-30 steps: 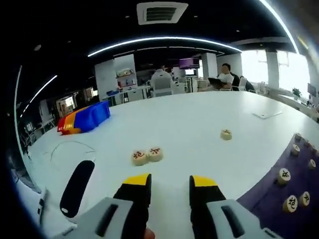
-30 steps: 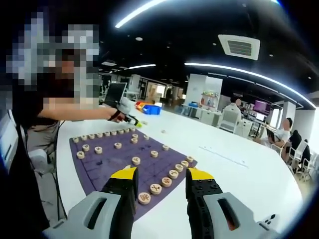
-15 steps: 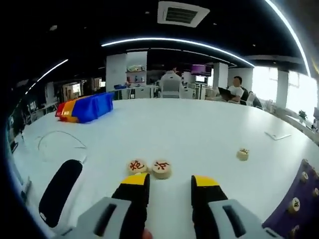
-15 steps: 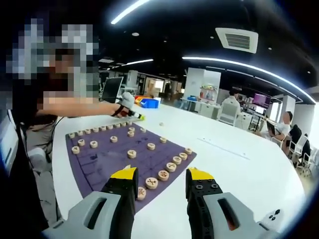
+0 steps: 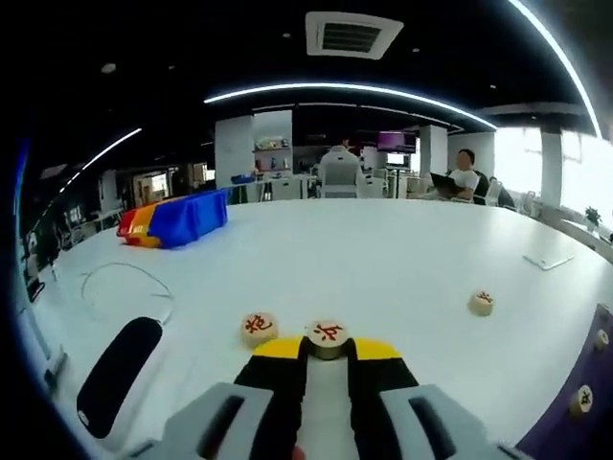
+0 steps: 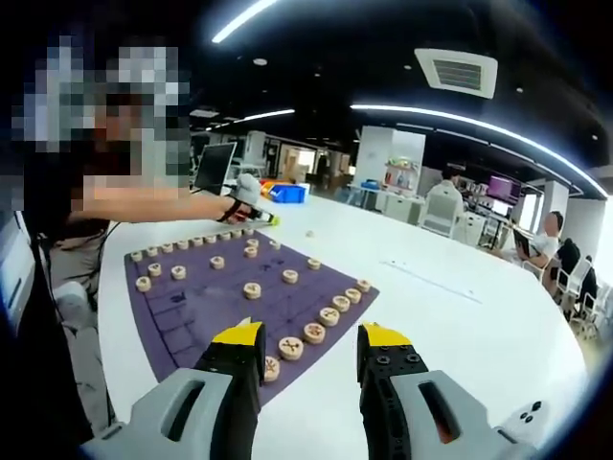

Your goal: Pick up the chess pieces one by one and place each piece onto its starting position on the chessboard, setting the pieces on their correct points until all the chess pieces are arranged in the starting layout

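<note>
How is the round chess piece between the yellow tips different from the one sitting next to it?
The chess piece in the grip sits between the fingertips of the left hand-held gripper, while the neighbour piece lies free on the white table to its left. The gripped one is partly hidden by the yellow tips; the neighbour shows whole. Both are pale round discs with a red character on top.

- The left gripper (image 5: pixel 326 350) sits low over the table, its yellow-tipped jaws drawn in close on a chess piece (image 5: pixel 328 334) pinched between the tips.
- The right gripper (image 6: pixel 311 337) hovers with its jaws spread wide, nothing between them.
- In the right gripper view the person's outstretched arm (image 6: pixel 158 205) reaches across, hand (image 6: pixel 245 195) gripping the other tool at the far end.
</note>
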The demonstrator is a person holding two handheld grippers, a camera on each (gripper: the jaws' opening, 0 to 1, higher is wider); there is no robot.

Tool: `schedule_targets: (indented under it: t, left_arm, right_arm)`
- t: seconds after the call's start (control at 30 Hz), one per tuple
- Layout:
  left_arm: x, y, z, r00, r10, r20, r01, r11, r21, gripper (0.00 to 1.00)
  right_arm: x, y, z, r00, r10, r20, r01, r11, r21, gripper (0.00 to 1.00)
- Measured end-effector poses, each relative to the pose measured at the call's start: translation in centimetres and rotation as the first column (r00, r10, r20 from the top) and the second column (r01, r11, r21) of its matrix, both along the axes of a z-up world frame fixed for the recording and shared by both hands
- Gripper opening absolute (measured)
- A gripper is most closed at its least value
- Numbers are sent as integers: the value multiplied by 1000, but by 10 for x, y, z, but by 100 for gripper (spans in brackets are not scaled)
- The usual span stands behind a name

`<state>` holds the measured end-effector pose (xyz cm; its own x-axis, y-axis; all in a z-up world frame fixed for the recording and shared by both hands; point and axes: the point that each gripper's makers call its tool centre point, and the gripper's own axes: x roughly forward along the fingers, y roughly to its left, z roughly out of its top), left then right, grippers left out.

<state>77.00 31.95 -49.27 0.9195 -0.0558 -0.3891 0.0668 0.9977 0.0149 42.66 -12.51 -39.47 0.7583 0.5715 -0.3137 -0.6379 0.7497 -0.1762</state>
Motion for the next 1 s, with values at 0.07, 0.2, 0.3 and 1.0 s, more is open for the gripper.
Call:
schedule_targets:
  t: [0.07,0.2,0.3,1.0]
  left_arm:
    - [-5,-7,2,1000,-20,-7,20,1000,3,19]
    - [-13,-18,38,998,-32,60,36,998,-60,19]
    - [-22,-23,76,991,-19,133,32,995,-98,19]
    - [-158,-137,148,895,-361,262,399,911,-106,19]
  right_arm:
    - [0,-2,2,1000,-3,5,3,1000,5,39]
    - [0,-3,4,1000,-6,9,5,1000,9,39]
    - [-2,-2,5,1000,1,13,-1,1000,7,39]
    - [-21,4,37,995,27,91,-28,1000,13,39]
